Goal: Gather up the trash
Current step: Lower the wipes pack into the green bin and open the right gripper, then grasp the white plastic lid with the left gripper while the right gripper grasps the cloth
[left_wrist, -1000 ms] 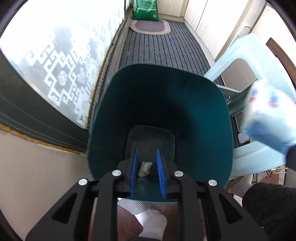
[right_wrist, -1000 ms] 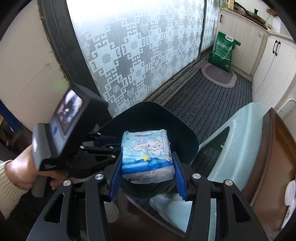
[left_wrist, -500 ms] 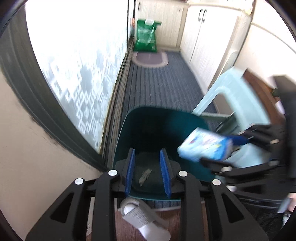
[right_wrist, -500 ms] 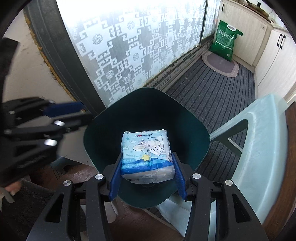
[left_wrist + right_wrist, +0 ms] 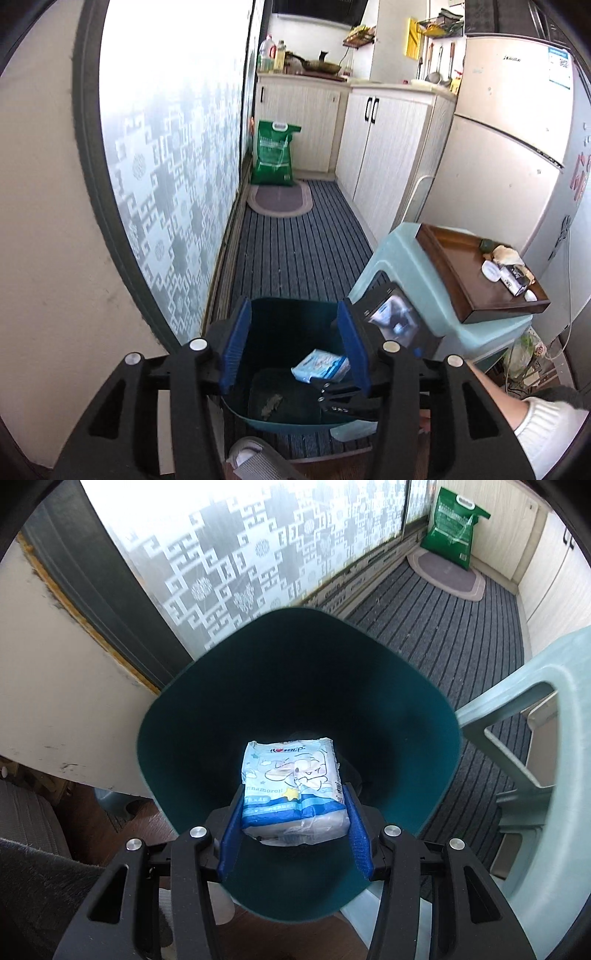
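Right tongs (image 5: 293, 821) gripping tissue pack (image 5: 293, 794)

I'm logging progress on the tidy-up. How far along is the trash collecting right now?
Done: a crumpled scrap lies in the green bin, and the left claw, just opened, is empty. In hand: the right claw holds a tissue pack over the bin. Left: releasing it, then the bits on the wooden tray.
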